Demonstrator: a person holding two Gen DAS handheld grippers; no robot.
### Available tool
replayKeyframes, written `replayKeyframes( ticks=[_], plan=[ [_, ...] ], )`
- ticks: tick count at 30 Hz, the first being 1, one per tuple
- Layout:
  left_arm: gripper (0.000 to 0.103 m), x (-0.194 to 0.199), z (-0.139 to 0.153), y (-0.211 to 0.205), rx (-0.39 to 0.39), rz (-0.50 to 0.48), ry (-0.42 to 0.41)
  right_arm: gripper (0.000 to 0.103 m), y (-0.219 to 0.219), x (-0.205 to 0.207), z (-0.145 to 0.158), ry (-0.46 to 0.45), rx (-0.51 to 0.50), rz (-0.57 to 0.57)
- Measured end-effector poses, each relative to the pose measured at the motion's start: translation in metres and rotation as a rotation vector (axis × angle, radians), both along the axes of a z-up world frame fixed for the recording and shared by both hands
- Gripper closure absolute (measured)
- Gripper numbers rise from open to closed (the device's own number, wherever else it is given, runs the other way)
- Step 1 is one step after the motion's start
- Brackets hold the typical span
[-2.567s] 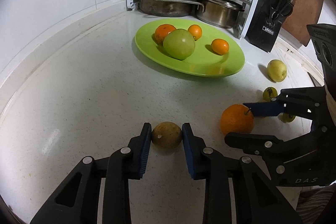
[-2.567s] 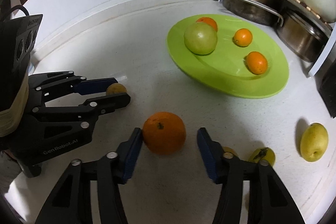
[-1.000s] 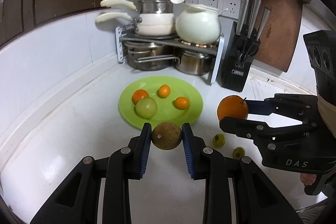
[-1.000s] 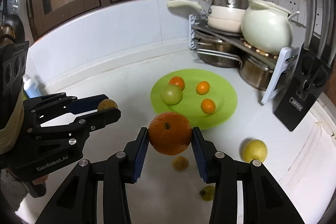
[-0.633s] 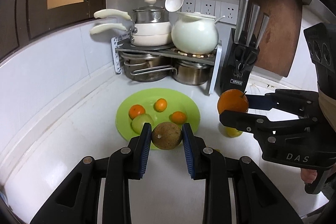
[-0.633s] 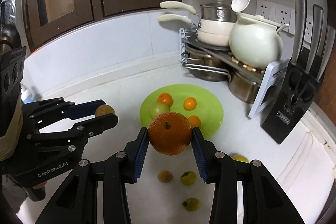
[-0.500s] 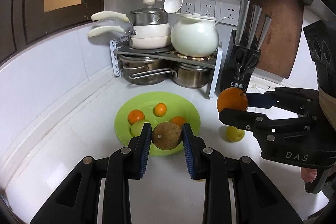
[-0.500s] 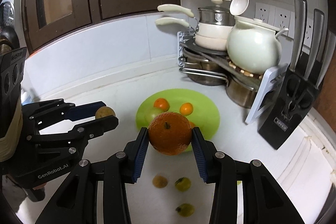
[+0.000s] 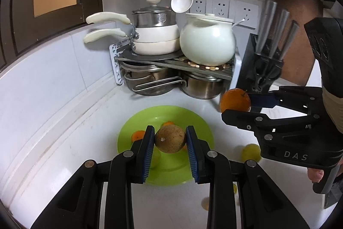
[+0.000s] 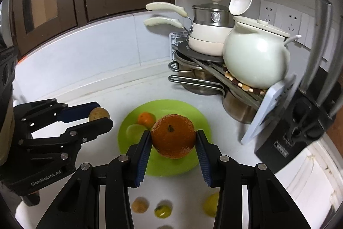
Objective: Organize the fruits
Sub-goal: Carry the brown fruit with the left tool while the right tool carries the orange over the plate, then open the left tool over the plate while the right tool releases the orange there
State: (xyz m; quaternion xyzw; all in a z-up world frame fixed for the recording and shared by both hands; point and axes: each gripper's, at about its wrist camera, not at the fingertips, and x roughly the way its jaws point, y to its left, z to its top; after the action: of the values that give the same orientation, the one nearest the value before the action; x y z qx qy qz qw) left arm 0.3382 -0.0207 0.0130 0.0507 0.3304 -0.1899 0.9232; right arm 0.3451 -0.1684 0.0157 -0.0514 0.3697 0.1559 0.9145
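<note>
We hold a brown fruit [image 9: 170,138] clamped in our left gripper [image 9: 170,141] and an orange [image 10: 173,136] in our right gripper [image 10: 173,141], both above the green plate [image 9: 193,119]. Only our right view shows three loose fruits [image 10: 163,210] on the counter [image 10: 182,192] below.
</note>
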Motion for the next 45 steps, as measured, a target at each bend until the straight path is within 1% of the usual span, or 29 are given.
replayKeyframes(
  ticks=[6,14,21,27,32,37,42,45],
  plan=[
    [0.073,0.035,-0.011,-0.002,0.018,0.017,0.027,0.061,0.001,0.035,-0.011,0.033,-0.017,0.019],
    [0.073,0.081,-0.04,-0.011,0.038,0.024,0.08,0.061,0.002,0.078,-0.038,0.087,-0.016,-0.003],
    [0.073,0.114,-0.061,-0.021,0.057,0.012,0.133,0.061,0.01,0.114,-0.063,0.164,-0.03,-0.012],
    [0.073,0.139,-0.078,-0.026,0.089,0.007,0.177,0.061,0.014,0.131,-0.082,0.208,-0.063,-0.013],
    [0.073,0.156,-0.093,-0.029,0.11,0.004,0.227,0.061,0.014,0.137,-0.094,0.238,-0.08,-0.002],
    [0.073,0.164,-0.103,-0.031,0.106,0.008,0.266,0.061,0.014,0.141,-0.102,0.263,-0.072,0.0],
    [0.073,0.168,-0.107,-0.031,0.105,0.016,0.283,0.061,0.015,0.144,-0.106,0.278,-0.071,0.002],
    [0.073,0.169,-0.107,-0.032,0.112,0.019,0.275,0.061,0.016,0.147,-0.108,0.287,-0.068,0.002]
  ],
)
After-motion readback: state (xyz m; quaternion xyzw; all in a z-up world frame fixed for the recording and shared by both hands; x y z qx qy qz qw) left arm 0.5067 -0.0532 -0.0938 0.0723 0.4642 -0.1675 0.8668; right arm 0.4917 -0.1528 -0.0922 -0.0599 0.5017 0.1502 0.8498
